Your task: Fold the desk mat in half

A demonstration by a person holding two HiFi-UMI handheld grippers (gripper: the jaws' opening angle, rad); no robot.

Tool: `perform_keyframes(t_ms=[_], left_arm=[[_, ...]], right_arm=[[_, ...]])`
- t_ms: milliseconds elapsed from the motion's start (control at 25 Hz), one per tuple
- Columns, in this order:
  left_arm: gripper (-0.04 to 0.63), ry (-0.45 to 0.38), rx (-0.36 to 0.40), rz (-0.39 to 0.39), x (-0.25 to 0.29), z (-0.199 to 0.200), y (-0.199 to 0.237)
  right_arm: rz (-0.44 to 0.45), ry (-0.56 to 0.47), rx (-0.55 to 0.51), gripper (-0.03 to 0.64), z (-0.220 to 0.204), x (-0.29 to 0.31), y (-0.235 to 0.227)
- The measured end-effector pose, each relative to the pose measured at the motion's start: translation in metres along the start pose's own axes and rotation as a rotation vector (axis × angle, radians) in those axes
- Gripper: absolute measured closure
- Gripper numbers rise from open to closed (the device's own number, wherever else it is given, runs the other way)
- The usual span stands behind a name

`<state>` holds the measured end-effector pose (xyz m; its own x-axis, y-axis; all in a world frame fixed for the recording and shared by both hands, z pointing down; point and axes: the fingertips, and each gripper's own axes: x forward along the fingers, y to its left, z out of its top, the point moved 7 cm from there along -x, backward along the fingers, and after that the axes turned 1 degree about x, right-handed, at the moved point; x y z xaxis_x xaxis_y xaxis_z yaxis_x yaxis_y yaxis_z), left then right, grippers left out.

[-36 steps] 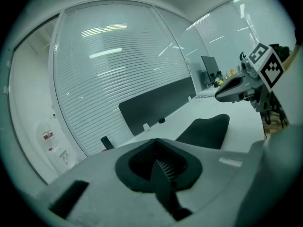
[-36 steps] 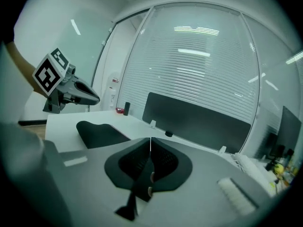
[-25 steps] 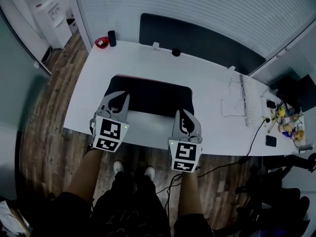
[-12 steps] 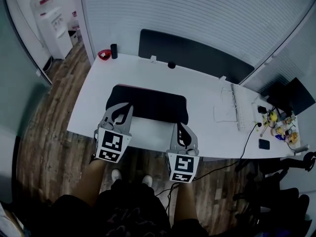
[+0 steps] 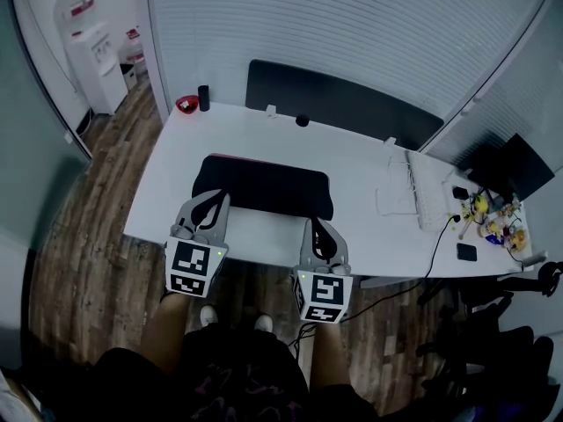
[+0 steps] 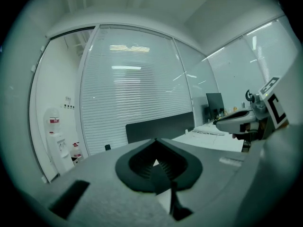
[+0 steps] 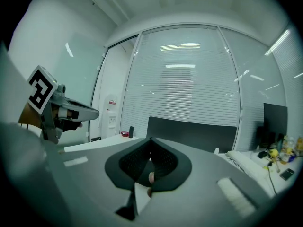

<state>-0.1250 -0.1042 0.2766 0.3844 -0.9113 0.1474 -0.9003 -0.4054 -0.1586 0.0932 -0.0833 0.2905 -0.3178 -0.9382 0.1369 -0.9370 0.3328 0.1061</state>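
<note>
The black desk mat (image 5: 264, 185) lies on the white desk (image 5: 361, 161), with a thin red edge showing along its far side. My left gripper (image 5: 214, 200) hovers by the mat's near left corner, jaws shut and holding nothing. Just off the mat's near right corner, over the desk's front strip, my right gripper (image 5: 314, 224) is also shut and empty. The left gripper view looks level across the room over its shut jaw tips (image 6: 155, 141), with the right gripper (image 6: 248, 119) at its right. The right gripper view shows the same over its tips (image 7: 150, 140), with the left gripper (image 7: 59, 110) at its left. Neither gripper view shows the mat.
A dark partition panel (image 5: 343, 104) stands along the desk's back edge. A red dish (image 5: 186, 104) and a black cylinder (image 5: 203, 95) sit at the back left corner. A white keyboard (image 5: 427, 196), cables and small items crowd the right end. A water dispenser (image 5: 92, 51) stands far left.
Both grippers have drawn back toward the person, from over the mat's near edge to the desk's front edge. The head camera has risen and shows more of the room. The mat lies as before.
</note>
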Motion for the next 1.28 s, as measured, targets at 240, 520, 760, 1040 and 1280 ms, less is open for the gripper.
perform_keyframes(t_ms=[240,520,760,1040,1280], left_arm=[[0.595,-0.025,-0.014,-0.024,-0.010,0.008,-0.005],[0.595,-0.047,-0.002,-0.039,-0.014,0.015,-0.010],[0.595,-0.047,-0.011,-0.044,-0.014,0.011,-0.010],[0.594,-0.032,-0.013,-0.041,-0.012,0.003,-0.006],[0.594,-0.007,-0.034,-0.042,-0.007,-0.004,0.004]], right_arm=[[-0.027,-0.020,0.073,0.607,0.005,-0.014,-0.005],[-0.024,-0.017,0.073,0.609,0.002,-0.021,0.004],[-0.014,-0.020,0.062,0.609,0.004,-0.019,0.009],[-0.023,-0.014,0.064,0.609,0.003,-0.014,0.006],[-0.029,-0.009,0.062,0.607,0.003,-0.008,0.006]])
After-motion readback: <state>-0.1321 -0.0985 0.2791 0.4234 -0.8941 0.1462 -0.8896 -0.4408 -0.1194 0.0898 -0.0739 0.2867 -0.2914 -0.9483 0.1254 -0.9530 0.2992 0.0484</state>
